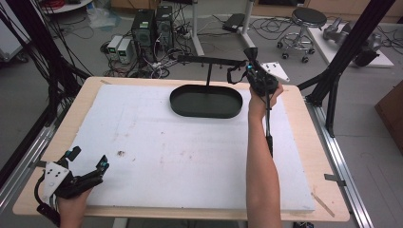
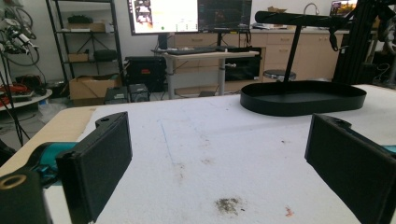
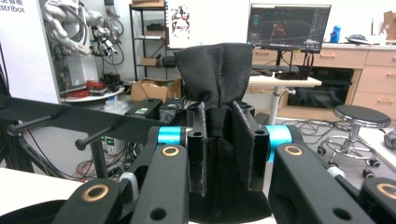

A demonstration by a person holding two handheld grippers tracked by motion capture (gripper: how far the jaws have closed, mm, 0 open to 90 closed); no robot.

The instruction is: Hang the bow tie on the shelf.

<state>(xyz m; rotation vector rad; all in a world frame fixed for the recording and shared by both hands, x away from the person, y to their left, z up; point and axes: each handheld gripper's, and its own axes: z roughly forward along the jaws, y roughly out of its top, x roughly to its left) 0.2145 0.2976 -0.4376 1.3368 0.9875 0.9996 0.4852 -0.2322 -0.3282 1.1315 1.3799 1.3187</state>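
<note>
black cloth [image 3: 215,70] – pinched in right gripper [image 3: 219,140], raised beside the stand's crossbar [image 1: 209,59] | black tray [image 1: 206,101] – on worktop [image 1: 190,156] beneath | left gripper [image 1: 88,164] – far from tray, fingers [image 2: 100,163] apart, empty

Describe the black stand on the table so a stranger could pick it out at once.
Start at the white mat covering the wooden table and look to its far edge, middle. There sits a black oval tray with a thin post rising from it to a horizontal bar. It is the one tall thing standing on the mat.
</note>
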